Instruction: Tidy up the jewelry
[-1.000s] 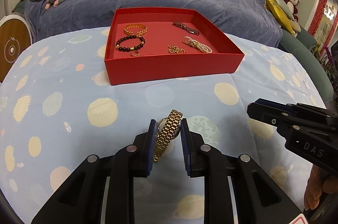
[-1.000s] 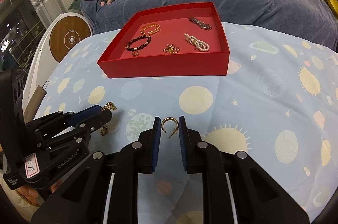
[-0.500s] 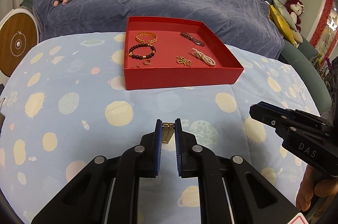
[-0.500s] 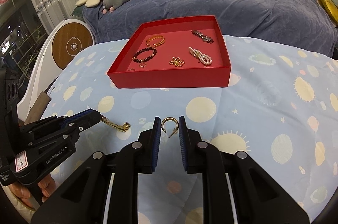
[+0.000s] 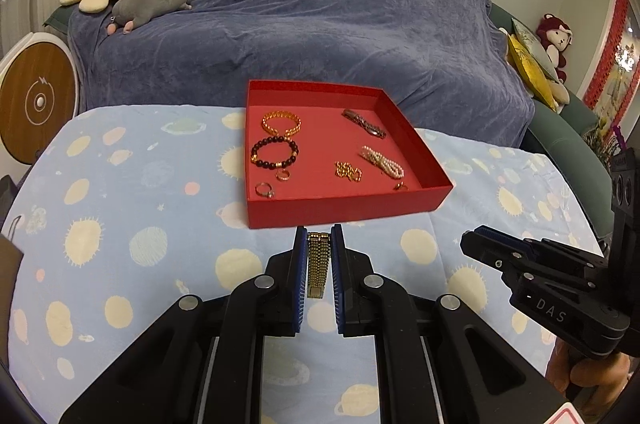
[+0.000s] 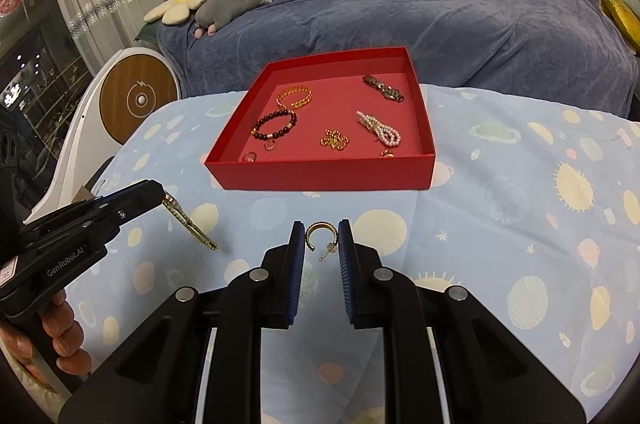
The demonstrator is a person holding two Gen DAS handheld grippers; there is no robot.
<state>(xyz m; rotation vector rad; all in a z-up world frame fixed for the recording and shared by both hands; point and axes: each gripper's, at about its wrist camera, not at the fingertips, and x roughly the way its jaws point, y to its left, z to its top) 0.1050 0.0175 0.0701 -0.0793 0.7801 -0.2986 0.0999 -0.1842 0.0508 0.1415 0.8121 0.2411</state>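
Observation:
My left gripper (image 5: 319, 238) is shut on a gold link watch band (image 5: 318, 264), which hangs above the cloth just short of the red tray (image 5: 344, 210). The right wrist view shows that band (image 6: 188, 224) dangling from the left gripper (image 6: 158, 194). My right gripper (image 6: 322, 236) is shut on a gold hoop earring (image 6: 320, 234) with its post pointing down, also clear of the cloth and near the red tray (image 6: 320, 176). Inside the tray lie a gold bracelet (image 5: 281, 122), a dark bead bracelet (image 5: 274, 153), a pearl strand (image 5: 382, 163), a gold chain (image 5: 348, 171), a dark chain and small rings.
The table wears a light blue cloth (image 5: 120, 224) printed with suns and planets. Behind it a sofa under a blue-grey throw (image 5: 304, 24) holds plush toys (image 5: 148, 0). A round white and wood device (image 5: 36, 100) stands at the left. A hand (image 6: 56, 336) holds the left gripper's handle.
The left gripper closed on the gold band and lifted it off the cloth. Both grippers rose, so the tray sits farther off and lower in view. The right gripper kept hold of the earring.

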